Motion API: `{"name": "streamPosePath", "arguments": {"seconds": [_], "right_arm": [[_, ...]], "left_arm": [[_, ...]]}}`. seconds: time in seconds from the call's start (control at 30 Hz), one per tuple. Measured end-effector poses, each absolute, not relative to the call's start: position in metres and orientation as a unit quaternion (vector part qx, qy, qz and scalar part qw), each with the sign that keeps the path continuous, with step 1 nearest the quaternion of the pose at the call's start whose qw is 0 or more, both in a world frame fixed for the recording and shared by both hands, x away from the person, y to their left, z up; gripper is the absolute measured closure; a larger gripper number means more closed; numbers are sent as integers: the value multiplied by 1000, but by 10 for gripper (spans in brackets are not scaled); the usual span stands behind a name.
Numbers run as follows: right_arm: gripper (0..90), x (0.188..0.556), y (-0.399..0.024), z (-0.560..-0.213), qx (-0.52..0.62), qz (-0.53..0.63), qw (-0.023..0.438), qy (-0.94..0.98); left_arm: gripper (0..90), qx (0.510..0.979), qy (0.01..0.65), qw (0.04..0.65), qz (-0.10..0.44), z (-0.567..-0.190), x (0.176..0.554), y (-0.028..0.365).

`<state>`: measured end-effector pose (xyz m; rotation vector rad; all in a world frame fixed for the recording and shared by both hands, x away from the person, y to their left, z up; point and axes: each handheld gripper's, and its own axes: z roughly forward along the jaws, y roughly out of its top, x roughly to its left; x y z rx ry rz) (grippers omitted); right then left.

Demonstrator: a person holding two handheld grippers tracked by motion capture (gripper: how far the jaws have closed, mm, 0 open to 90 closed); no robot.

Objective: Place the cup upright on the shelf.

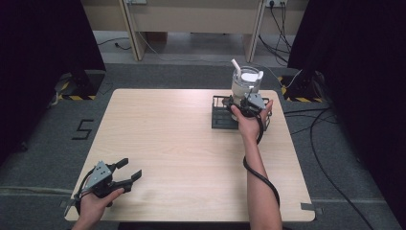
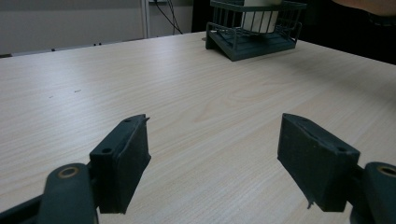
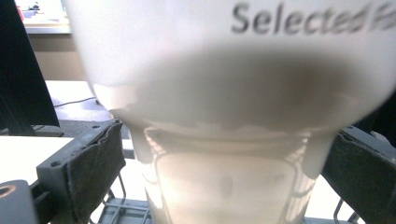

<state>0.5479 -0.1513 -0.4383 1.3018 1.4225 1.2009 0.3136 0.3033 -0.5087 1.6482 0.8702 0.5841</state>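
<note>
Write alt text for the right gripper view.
A clear cup with a white printed band fills the frame at close range, standing in a dark wire basket. The right gripper has one black jaw on each side of the cup's lower part, with small gaps left.

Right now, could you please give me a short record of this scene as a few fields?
Setting: light wooden table
Container: clear jar with a white lid, standing in a dark wire rack at the far right
Right gripper: at the jar, jaws apart on either side of it; contact unclear
Left gripper: open, low over the near left corner, holding nothing
</note>
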Motion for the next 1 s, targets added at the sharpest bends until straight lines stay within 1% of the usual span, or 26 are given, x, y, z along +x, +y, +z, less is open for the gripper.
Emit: {"name": "streamPosePath", "arguments": {"seconds": [0.27,1.0], "right_arm": [[46,536,-153,-433,521,480,417,570],[55,507,-162,-427,519,479,426,565]], "left_arm": [[239,698,368,562,248,-508,313,302],[235,700,366,563,245,-508,312,300]]}}
